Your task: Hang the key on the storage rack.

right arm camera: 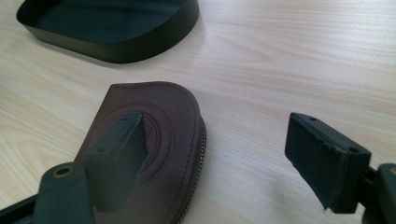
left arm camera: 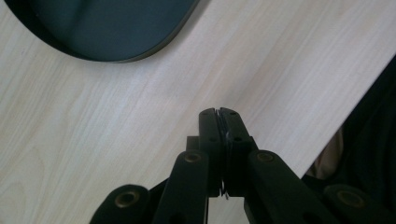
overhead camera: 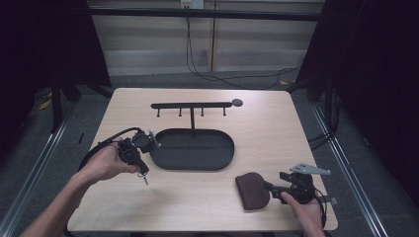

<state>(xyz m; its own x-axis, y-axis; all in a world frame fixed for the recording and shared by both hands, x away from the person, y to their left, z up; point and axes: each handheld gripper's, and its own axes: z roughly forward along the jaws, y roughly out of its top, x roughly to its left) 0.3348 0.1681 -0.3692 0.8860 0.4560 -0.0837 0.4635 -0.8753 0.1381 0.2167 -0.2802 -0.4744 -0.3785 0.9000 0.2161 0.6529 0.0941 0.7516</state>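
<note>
In the high view a light wooden counter (overhead camera: pixel 197 197) fills the middle of the frame; a dark oval tray (overhead camera: pixel 192 149) sits at its centre, with a black hook rack (overhead camera: pixel 191 105) standing above it; a brown leather zip pouch (overhead camera: pixel 252 191) lies flat at lower right. The right claw (right arm camera: pixel 219 154), at lower right, has its jaws wide apart, one jaw over the pouch, the other beside it. The left claw (left arm camera: pixel 218 114), at centre left just beside the tray, has its jaws pressed together over bare counter; something thin may sit between them, too small to tell.
</note>
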